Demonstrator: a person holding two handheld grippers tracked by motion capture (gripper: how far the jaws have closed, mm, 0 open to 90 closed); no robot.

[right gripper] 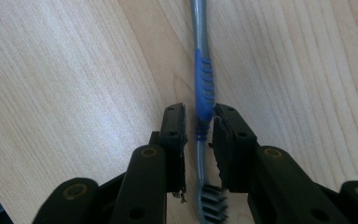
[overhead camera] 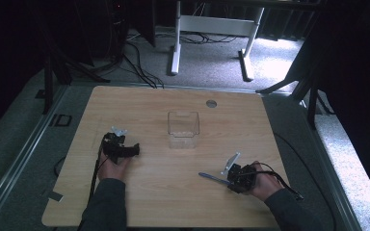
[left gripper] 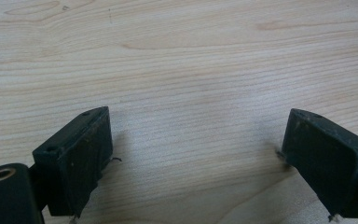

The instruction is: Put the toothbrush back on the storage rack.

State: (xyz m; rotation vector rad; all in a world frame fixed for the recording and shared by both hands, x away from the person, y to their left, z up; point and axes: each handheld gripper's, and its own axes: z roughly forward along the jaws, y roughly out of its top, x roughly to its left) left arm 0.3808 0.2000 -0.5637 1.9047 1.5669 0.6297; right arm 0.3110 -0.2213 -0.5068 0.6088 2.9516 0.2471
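Your right tool [right gripper: 199, 122] is pinching the blue-grey toothbrush [right gripper: 203, 88] lying on the worktop [overhead camera: 173, 168]; your left tool [left gripper: 196, 140] is hovering spread wide over bare wood, well apart.

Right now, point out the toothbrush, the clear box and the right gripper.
toothbrush [right gripper: 204, 84]: right gripper view, on its blue grip.
clear box [overhead camera: 183, 136]: high view, on its front wall.
right gripper [right gripper: 200, 123]: right gripper view, midway between its fingertips.
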